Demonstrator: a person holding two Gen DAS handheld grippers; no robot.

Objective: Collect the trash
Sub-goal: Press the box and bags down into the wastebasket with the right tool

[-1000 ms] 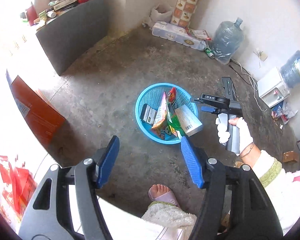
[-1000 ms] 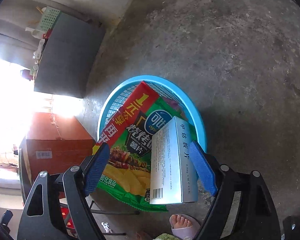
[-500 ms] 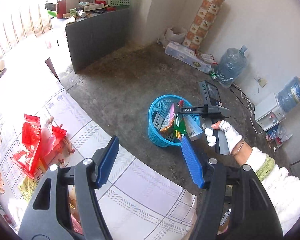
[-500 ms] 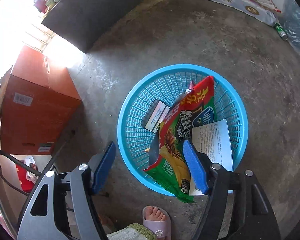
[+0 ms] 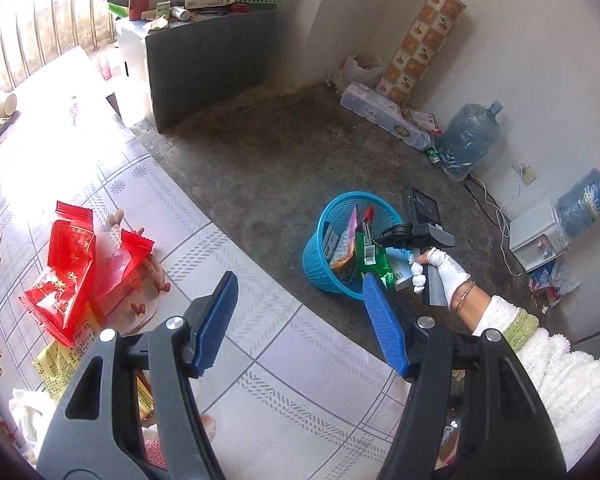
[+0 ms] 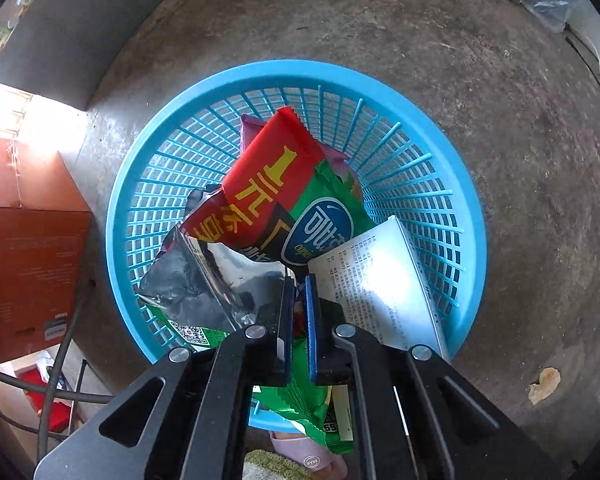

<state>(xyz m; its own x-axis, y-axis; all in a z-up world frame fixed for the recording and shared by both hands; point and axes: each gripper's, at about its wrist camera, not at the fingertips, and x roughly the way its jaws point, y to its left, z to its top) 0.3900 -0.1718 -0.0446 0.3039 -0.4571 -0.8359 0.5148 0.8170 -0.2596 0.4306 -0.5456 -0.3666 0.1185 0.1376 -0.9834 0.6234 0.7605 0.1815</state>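
Note:
A blue mesh basket (image 6: 120, 200) stands on the concrete floor with a red-and-green chip bag (image 6: 284, 184), a white carton (image 6: 380, 280) and other wrappers in it. My right gripper (image 6: 298, 280) points straight down into the basket, its jaws closing tight with the bag's green foil pinched between the pads. In the left wrist view a gloved hand (image 5: 440, 268) holds that gripper (image 5: 400, 236) over the basket (image 5: 328, 216). My left gripper (image 5: 300, 280) stands open and empty above a tiled tablecloth (image 5: 280, 360). Red snack wrappers (image 5: 68, 264) lie to its left.
A brown cardboard box (image 6: 28, 272) sits left of the basket. A grey cabinet (image 5: 208, 68) with clutter on top stands at the back. Water bottles (image 5: 468, 140), a tissue pack (image 5: 384, 116) and a white appliance (image 5: 536, 236) line the wall. A slippered foot (image 6: 312, 456) is near the basket.
My right gripper let the white carton drop into the basket, came down and shut on the chip bag. The left view swung from the floor to the table with the red wrappers.

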